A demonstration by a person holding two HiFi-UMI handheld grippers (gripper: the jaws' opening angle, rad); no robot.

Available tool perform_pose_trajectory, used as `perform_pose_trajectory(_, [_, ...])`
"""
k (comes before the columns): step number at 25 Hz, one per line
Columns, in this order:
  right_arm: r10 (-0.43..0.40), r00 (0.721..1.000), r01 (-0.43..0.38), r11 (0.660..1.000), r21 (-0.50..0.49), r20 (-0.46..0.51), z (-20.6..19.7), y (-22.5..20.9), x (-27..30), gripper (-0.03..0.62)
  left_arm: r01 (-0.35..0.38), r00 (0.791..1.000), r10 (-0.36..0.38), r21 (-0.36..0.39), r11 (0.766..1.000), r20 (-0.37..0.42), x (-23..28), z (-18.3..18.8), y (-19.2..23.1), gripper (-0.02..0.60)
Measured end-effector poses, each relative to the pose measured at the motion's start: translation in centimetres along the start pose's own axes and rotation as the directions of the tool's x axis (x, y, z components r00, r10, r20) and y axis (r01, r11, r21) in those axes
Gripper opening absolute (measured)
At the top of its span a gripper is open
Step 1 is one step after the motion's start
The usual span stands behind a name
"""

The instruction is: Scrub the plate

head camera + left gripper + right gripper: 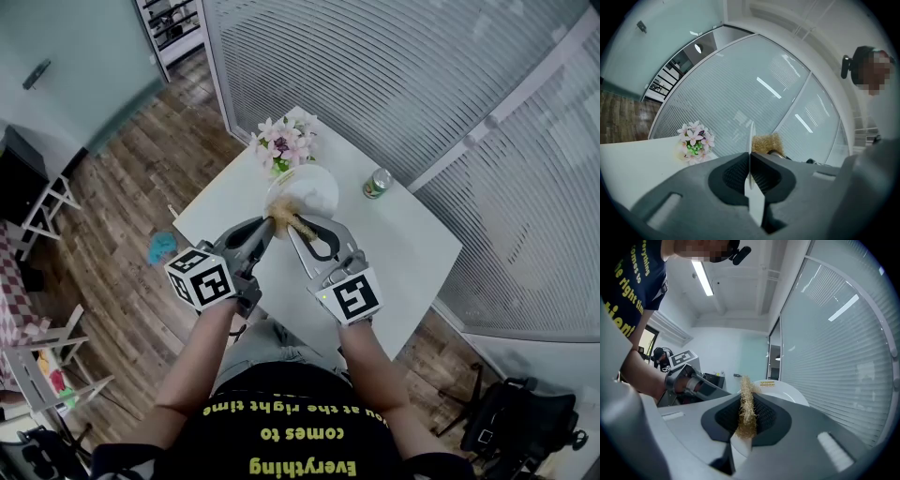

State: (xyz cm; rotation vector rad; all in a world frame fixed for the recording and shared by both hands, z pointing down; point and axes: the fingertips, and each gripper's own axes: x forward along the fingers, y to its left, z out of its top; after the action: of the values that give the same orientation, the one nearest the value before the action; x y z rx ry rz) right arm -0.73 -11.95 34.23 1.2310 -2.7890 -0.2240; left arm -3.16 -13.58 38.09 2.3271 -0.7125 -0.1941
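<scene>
Nearest to the person, both bare forearms (pixel 211 352) reach forward from the body and run towards each other, and the two tools point about level, so that their tips almost meet in front of the chest. The left gripper (pixel 750 174) is closed on the rim of the white plate (pixel 751 138), which shows here as a thin upright line between the dark pads, so the plate stands on its edge in the air above the white table (pixel 412 246) and does not rest on it. The right gripper (pixel 746 416) is clamped on a golden wire scrubber (pixel 746 397), squeezed flat between its pads, with a frayed tuft standing out beyond the tips. This tuft is at the near part of the plate's face; whether it really touches, I cannot tell for sure. I judge the plate to be stiff, smooth and breakable, and rather slippery for a grip that pinches only the rim, so a deep hold on the rim is the safer place and a hard push from the side could turn it in the jaws. The scrubber looks light and springy and will give under pressure. Further away on the table stand pink flowers (pixel 284 142) and, well apart to the right, a green can (pixel 377 184)
</scene>
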Motion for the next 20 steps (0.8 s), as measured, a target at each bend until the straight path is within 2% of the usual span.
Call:
perform_pose_trajectory(9, [-0.074, 0.997, 0.073, 0.997, -0.008, -0.028, -0.7, -1.8, -0.2, 0.040, 0.011, 1.000, -0.011, -0.002, 1.000, -0.007, 0.1, -0.2, -0.2, 0.009])
perform_pose_trajectory(20, [-0.206, 0.976, 0.207, 0.978, 0.004, -0.068, -2.0, -6.4, -2.1, 0.040, 0.015, 1.000, -0.015, 0.003, 1.000, -0.012, 0.1, -0.3, -0.3, 0.009])
